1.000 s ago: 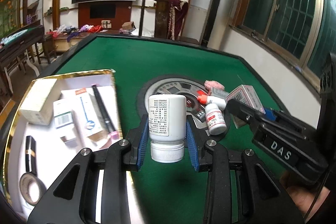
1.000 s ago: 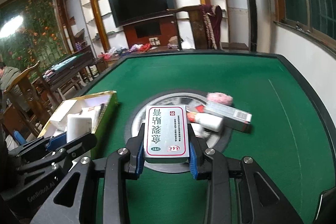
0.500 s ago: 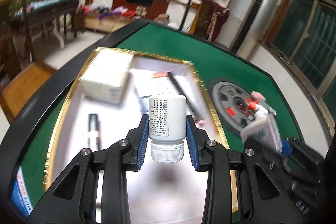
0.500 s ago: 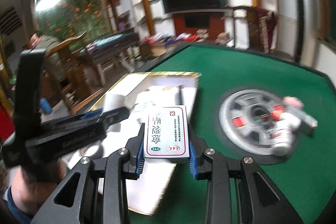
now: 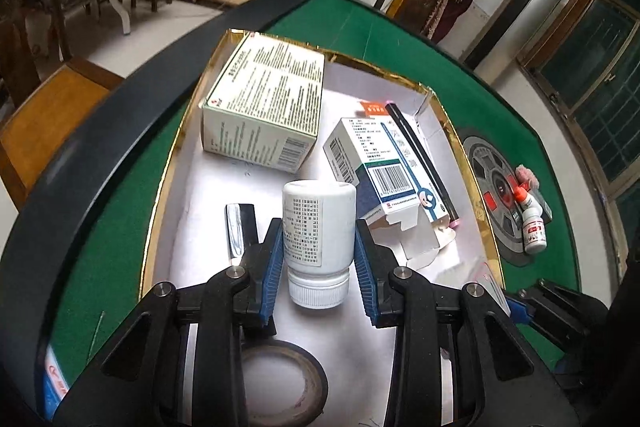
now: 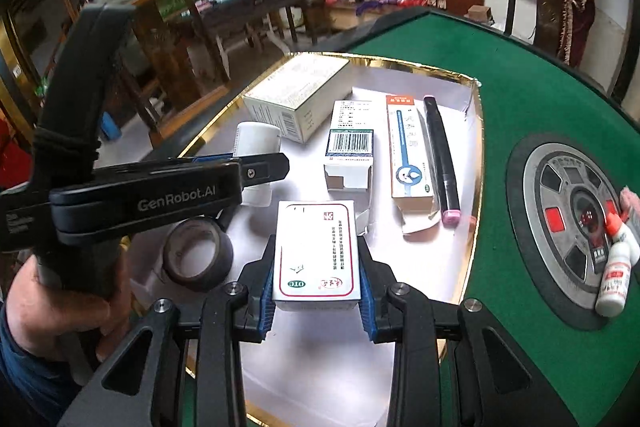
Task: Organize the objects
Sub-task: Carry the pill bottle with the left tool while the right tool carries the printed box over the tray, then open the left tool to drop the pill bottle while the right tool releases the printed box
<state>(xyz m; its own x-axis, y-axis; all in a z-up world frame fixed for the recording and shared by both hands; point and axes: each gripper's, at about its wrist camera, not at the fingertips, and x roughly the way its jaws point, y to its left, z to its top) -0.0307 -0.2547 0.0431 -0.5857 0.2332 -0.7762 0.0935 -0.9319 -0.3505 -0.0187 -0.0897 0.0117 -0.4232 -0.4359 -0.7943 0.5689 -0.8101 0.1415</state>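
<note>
My left gripper [image 5: 318, 239] is shut on a white pill bottle [image 5: 318, 227], cap toward the camera, held above the white, gold-rimmed tray [image 5: 192, 163]. My right gripper [image 6: 317, 259] is shut on a flat white medicine box with a red border [image 6: 316, 251], also over the tray [image 6: 474, 163]. In the right wrist view the left gripper [image 6: 264, 165] reaches in from the left with the bottle [image 6: 256, 139]. The tray holds a large white box [image 5: 266, 107], two smaller cartons [image 5: 380, 167], a black pen with a pink end [image 6: 440, 155] and a roll of black tape [image 6: 198, 255].
On the green felt table [image 6: 540, 99], a round grey centre plate [image 6: 568, 219] carries a small white dropper bottle with a red cap [image 6: 614, 267] and something pink [image 5: 526, 177]. A person's hand [image 6: 68, 307] grips the left tool. Wooden chairs and a second table stand beyond the table edge.
Both grippers swung left from the table's centre plate to above the tray and sank lower, still holding the bottle and the box. The tray's contents now fill both views.
</note>
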